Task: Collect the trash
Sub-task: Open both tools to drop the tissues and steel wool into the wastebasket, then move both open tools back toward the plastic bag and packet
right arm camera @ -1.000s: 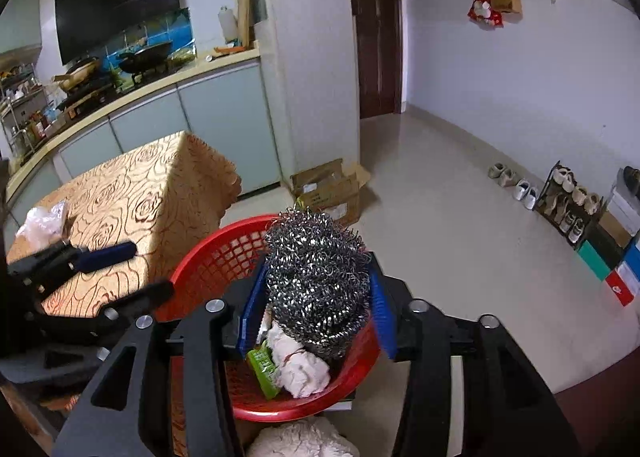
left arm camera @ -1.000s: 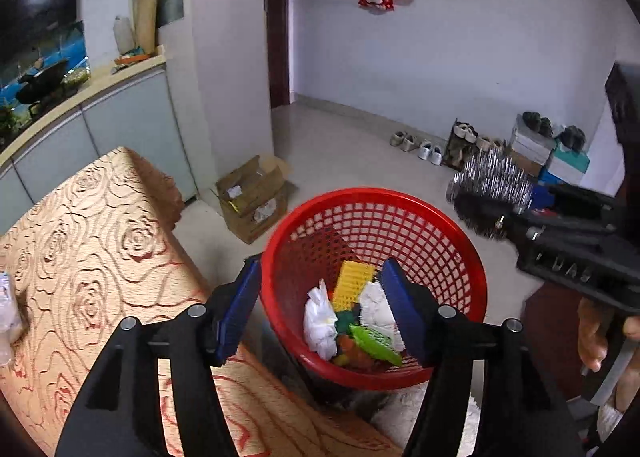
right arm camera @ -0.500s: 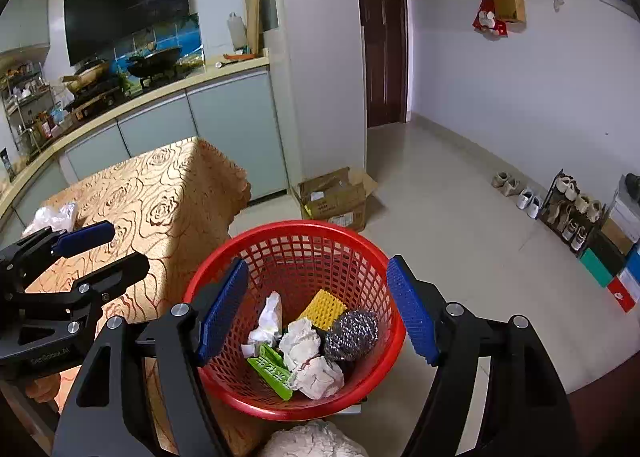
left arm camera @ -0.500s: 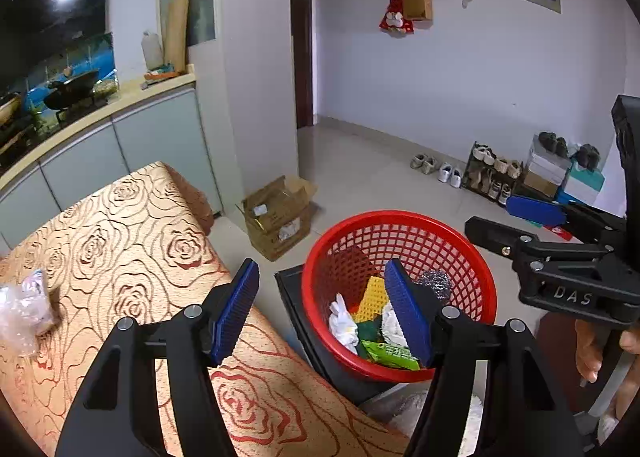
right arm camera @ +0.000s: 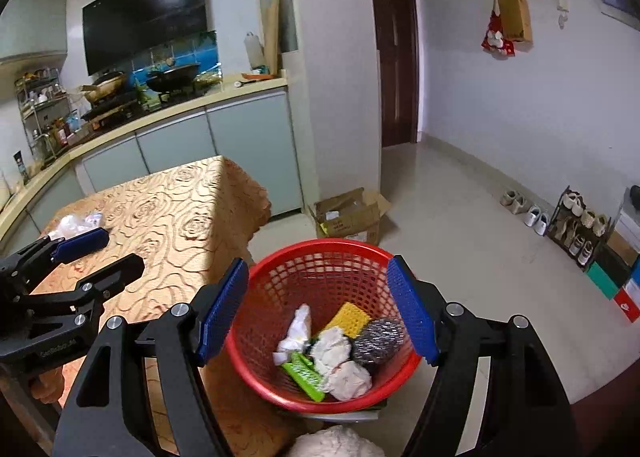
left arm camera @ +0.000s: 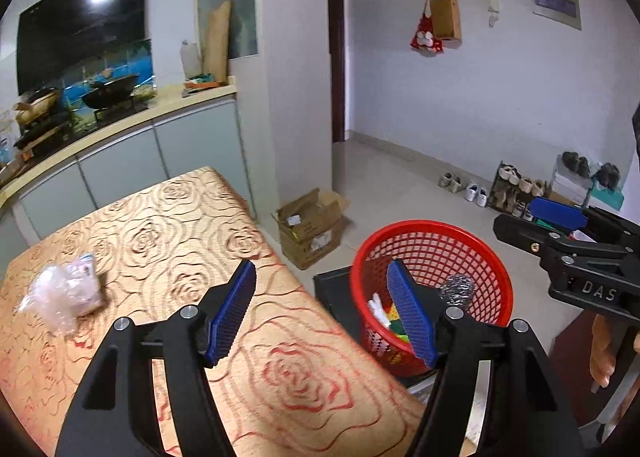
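**Both tools wide and empty, trash in the basket**

Left tool [left arm camera: 320,313]: blue pads spread wide, nothing between them, jaws just opened a little further. Poised over the near edge of the tabletop [left arm camera: 180,225], draped in a gold rose-patterned cloth. Well off to its left on that cloth, a crumpled clear plastic bag [left arm camera: 64,297], contents too blurred to make out. Just behind its right pad, the red basket [left arm camera: 432,229], partly hidden by that pad; only scraps of white, yellow and green showing inside, plus part of the steel scourer [left arm camera: 458,289].

Right tool [right arm camera: 318,311]: pads likewise wide apart and empty, having just been opening over the last second. Directly beneath and ahead, the same basket, its rim framed between the two pads. Inside, plainly seen from the right wrist view: the scourer beside the right pad, a yellow sponge [right arm camera: 348,319], crumpled white tissues [right arm camera: 332,349] and a green wrapper [right arm camera: 304,375]. Basket's support mostly hidden; a dark surface under it, and a pale fluffy thing [right arm camera: 336,443] cut off at the lower edge, unidentifiable.

Further out beyond the basket: an open cardboard box [right arm camera: 348,217] on the floor, shoes along the far wall. A bit of the person's hand [left arm camera: 602,353] below the right tool's body, mostly cut off.
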`<state>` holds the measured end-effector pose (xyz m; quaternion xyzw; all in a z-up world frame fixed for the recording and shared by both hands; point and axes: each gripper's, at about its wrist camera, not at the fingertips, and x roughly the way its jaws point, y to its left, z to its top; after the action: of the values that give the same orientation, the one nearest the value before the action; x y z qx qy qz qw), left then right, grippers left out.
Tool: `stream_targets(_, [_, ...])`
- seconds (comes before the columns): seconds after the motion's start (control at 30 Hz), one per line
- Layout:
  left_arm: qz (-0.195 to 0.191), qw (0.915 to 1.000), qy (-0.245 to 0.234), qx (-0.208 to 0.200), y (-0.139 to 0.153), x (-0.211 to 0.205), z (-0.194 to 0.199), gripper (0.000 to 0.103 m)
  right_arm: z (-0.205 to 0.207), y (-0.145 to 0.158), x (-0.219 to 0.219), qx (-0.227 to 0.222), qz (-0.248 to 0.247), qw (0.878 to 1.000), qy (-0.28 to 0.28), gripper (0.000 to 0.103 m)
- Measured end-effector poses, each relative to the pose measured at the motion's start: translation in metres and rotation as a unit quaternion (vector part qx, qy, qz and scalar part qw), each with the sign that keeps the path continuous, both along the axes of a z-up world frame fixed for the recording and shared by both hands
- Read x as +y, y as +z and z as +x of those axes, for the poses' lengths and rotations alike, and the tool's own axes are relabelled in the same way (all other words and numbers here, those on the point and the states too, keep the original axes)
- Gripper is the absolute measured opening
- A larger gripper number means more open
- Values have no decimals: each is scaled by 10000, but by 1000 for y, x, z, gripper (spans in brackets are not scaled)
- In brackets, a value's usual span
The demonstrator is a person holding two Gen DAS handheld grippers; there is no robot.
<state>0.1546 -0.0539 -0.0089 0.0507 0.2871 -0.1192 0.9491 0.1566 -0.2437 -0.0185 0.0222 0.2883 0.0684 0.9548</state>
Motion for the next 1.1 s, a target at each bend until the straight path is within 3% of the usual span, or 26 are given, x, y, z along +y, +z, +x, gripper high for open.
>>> stream_targets(0.47, [-160,9951,973,-30,4,97,-25,71,-20,21,67,-219,57,9982,564,72])
stream_targets(0.63, [-169,9881,1527,12,0,151,-25,75,-20,22,93,-243,-7,9964,814,74])
stream_targets(0.9, [-490,9721,2295,11,-1,245,-12,79,-7,13,123,-59,135,9939,1094,75])
stream_targets(1.1, [-305,9776,2078,-145,-4,260,4,82,3,6,145,76,186,9922,1233,75])
